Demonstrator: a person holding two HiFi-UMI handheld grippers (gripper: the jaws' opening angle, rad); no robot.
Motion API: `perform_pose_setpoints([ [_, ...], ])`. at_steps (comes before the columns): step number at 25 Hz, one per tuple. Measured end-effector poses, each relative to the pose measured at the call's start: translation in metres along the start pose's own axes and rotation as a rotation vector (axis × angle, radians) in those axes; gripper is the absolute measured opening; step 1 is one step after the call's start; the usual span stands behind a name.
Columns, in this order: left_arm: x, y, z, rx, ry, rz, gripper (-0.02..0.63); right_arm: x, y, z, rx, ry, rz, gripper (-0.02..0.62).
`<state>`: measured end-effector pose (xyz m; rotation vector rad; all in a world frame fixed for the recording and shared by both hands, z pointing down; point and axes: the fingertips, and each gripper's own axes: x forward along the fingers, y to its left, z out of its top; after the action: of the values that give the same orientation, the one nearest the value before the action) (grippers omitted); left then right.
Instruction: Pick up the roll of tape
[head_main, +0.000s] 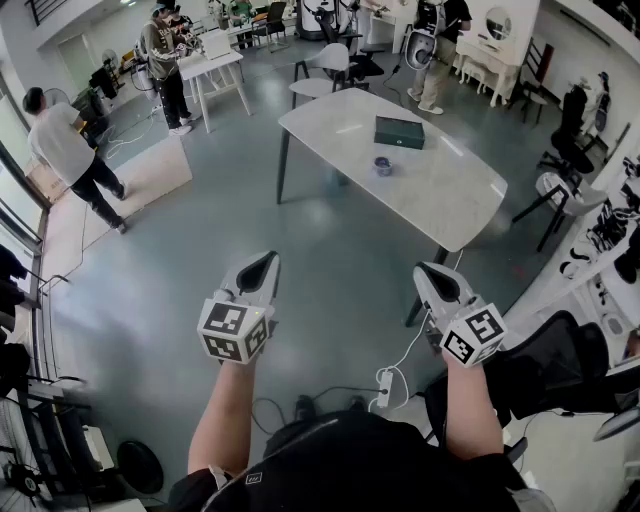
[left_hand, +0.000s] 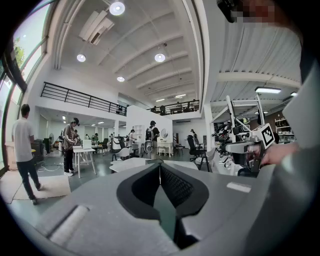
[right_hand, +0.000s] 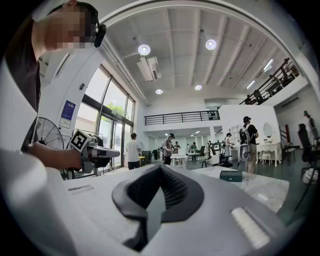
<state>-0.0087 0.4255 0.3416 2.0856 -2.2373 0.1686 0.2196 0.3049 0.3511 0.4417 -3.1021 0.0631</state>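
Head view looks steeply down on the far table; both gripper views face level toward it.

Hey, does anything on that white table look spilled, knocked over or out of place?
Nothing stands out. The small grey-blue roll of tape appears to lie flat on the white table, apart from the dark green rectangular box, which also lies flat. Nothing looks spilled or tipped.

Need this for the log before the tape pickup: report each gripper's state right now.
Left gripper: closed, nothing between its jaws.
Right gripper: closed, nothing between its jaws.
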Motion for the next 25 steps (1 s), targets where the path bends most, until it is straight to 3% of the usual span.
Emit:
perform_pose_setpoints([
  [13, 0.011, -0.058, 0.01, 0.014, -0.011, -0.012, 0.012, -0.04, -0.031, 0.003, -0.009, -0.034, 0.018, 0.002],
  [17, 0.013, -0.075, 0.007, -0.002, -0.008, -0.007, 0.015, -0.052, -0.039, -0.009, 0.043, -0.018, 0.034, 0.002],
  [18, 0.015, -0.078, 0.007, -0.01, -0.007, -0.009, 0.024, -0.055, -0.04, -0.011, 0.054, -0.014, 0.037, 0.002],
  [21, 0.02, -0.087, 0.007, -0.027, 0.0, -0.023, 0.145, -0.06, -0.045, -0.011, 0.071, -0.011, 0.034, 0.003],
  [25, 0.025, -0.089, 0.005, -0.034, 0.002, -0.033, 0.189, -0.058, -0.047, -0.014, 0.075, 0.0, 0.04, 0.003],
])
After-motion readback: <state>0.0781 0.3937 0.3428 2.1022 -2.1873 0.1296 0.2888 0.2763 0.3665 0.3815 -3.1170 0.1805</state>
